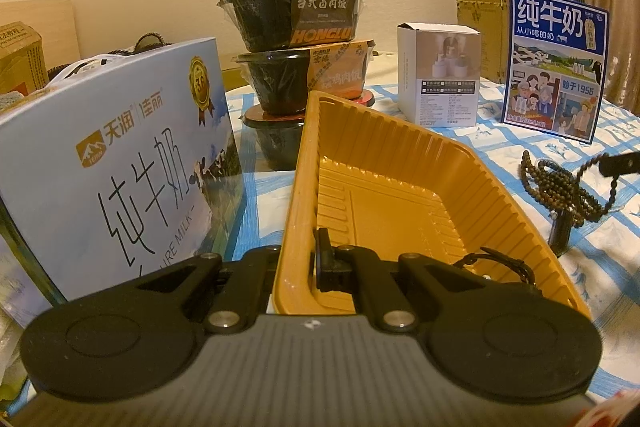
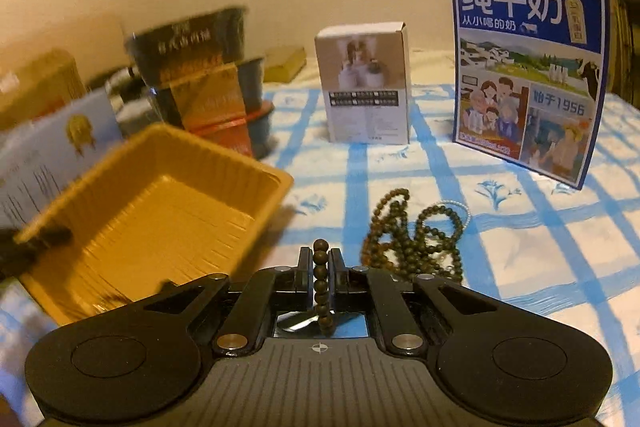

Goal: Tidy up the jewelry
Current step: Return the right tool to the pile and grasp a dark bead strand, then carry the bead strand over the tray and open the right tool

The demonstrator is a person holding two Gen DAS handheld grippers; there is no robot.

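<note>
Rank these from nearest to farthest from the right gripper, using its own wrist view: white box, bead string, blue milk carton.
1. Bead string: clamped in the right gripper, trailing right.
2. White box: ahead, centre.
3. Blue milk carton: far right, about level with the box; too close to call.

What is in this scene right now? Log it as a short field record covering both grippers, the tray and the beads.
left gripper: shut on the near rim of the orange tray
right gripper: shut on a strand of the brown bead necklace
necklace position: outside the tray, mostly piled on the blue checked tablecloth
tray contents: one dark corded item in the near corner, type unclear
background: stacked black bowls, white box, blue milk carton
</note>
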